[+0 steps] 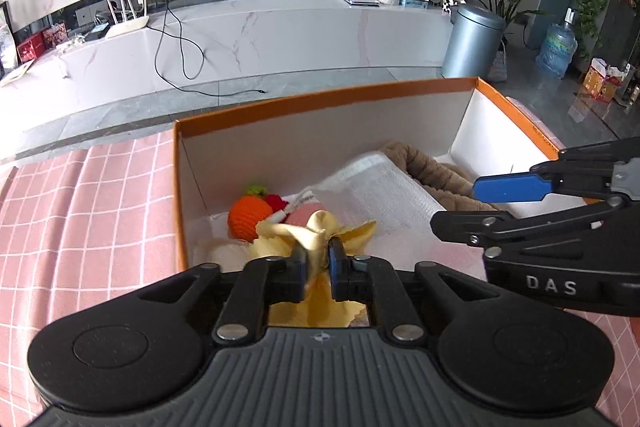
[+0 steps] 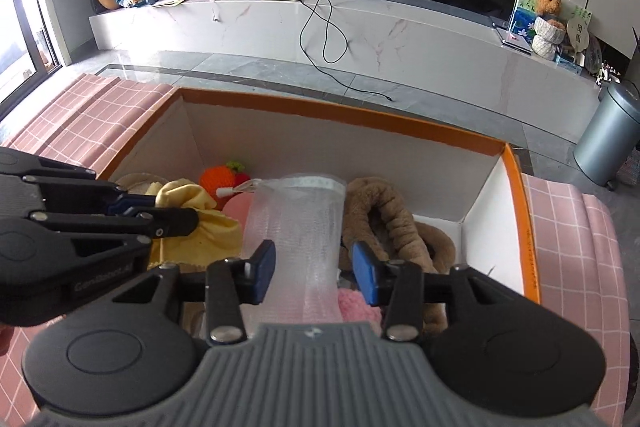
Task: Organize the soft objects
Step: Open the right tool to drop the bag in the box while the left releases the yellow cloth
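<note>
- The left gripper is clenched on a bunched fold of the yellow cloth, holding it over the near-left part of the orange box.
- The right gripper stands released, its blue pads either side of the white mesh bag without pressing it.
- Risk: the yellow cloth is pinched by a thin fold only; if the grip slackens early, its loose tail could drape over the box's near wall rather than land inside.
- Risk: the two grippers work close together above the box, so a sideways move by either could knock the other or drag the mesh bag askew.
- Risk: the spread pads of the right gripper could snag the mesh as they lift away.
- Inside the box: an orange crocheted fruit toward its far-left corner, something red and something pink beside it, probably more knitted pieces, and a brown plush rope along its right side.
- The box sits on a pink checked tablecloth.
</note>
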{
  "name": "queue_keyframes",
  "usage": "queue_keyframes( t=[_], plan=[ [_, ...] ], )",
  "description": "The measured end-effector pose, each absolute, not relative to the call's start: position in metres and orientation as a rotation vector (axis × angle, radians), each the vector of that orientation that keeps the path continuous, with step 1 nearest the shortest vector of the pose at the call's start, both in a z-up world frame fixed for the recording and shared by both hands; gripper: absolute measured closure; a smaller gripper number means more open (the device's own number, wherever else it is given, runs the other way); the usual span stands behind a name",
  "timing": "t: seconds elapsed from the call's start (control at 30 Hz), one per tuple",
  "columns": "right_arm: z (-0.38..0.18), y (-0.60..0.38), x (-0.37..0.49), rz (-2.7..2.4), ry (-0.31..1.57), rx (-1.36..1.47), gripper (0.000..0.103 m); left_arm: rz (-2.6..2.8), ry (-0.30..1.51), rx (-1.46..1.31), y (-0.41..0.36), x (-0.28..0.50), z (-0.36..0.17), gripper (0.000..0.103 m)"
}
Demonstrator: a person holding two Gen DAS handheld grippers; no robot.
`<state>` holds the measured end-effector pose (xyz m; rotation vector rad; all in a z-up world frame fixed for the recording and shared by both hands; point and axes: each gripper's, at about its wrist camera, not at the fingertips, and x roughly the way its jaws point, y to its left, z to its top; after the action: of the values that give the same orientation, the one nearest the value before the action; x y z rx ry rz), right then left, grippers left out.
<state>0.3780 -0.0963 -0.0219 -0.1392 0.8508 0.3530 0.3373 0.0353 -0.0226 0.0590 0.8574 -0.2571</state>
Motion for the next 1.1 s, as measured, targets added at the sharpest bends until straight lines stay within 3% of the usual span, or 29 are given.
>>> queue_keyframes(
  t=[0.27,0.47,0.73,1.1],
  plan=[
    [-0.023,-0.100,0.371,0.360,0.853,-0.120,0.059,-0.242,0.852,0.046,0.036,0.332,-0.019,0.041],
    [-0.009,-0.102,0.356,0.370,0.807,-0.112,0.057,-0.230,0.780,0.001,0.042,0.316,-0.002,0.039],
    [0.020,-0.108,0.299,0.399,0.686,-0.136,0.039,-0.211,0.614,-0.049,0.049,0.267,0.031,0.039],
    [0.017,-0.126,0.202,0.293,0.636,-0.113,0.029,-0.216,0.547,-0.084,0.053,0.184,0.038,0.039]
  ],
)
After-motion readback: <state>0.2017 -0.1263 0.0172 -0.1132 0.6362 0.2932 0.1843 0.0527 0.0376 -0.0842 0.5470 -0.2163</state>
